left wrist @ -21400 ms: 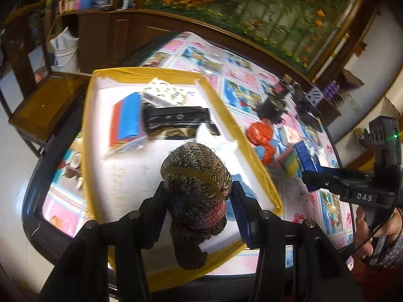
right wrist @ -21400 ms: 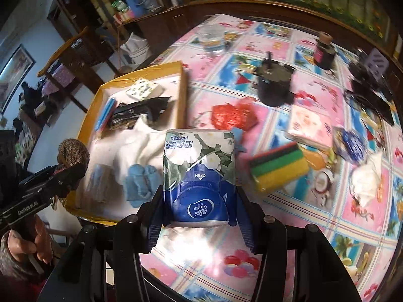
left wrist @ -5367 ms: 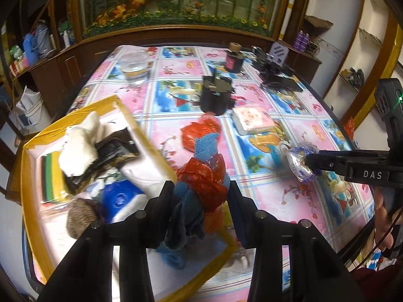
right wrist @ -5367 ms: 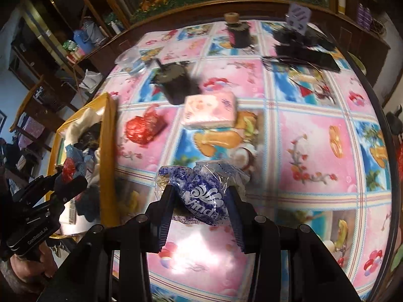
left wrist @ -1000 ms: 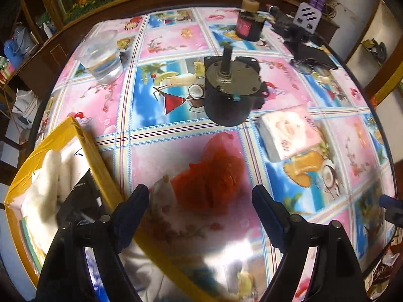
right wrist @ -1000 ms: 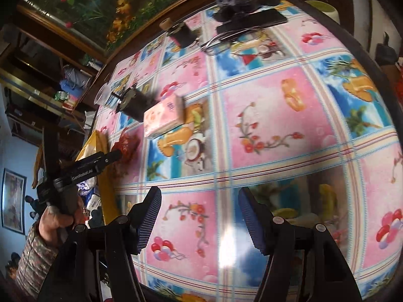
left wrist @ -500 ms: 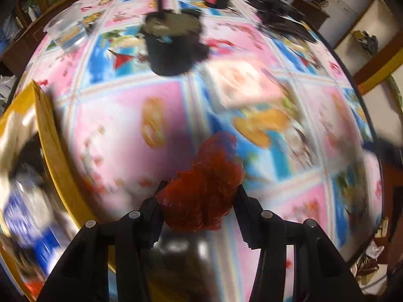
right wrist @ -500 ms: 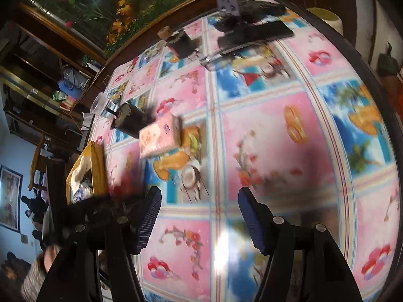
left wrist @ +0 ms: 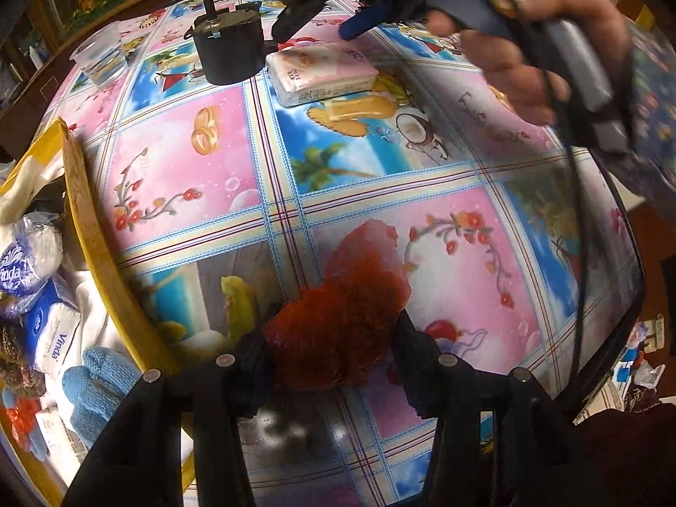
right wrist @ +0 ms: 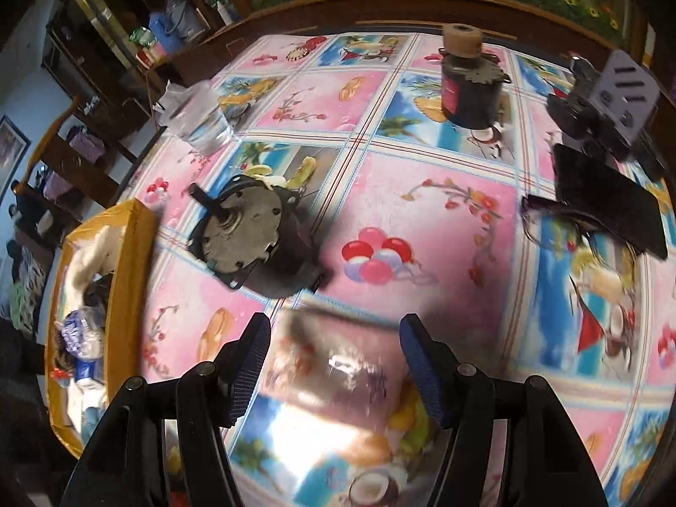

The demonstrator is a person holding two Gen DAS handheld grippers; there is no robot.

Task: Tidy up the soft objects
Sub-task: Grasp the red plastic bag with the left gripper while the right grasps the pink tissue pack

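Nearest, the left gripper is clamped on a red mesh bundle over the glossy picture-tiled tablecloth. The right gripper stands open over a blurred pink tissue pack, pads not touching it. The yellow-rimmed tray of soft goods lies left. Beyond, a dark motor, then wooden shelving.

Both views bulge with strong fisheye curvature, and their corners fall off to black. White glare sits on the glossy tablecloth near six o'clock in each view. In the right wrist view the pink tissue pack between the fingers is smeared with motion blur. The left wrist view is sharper, though the hand at one o'clock is soft.
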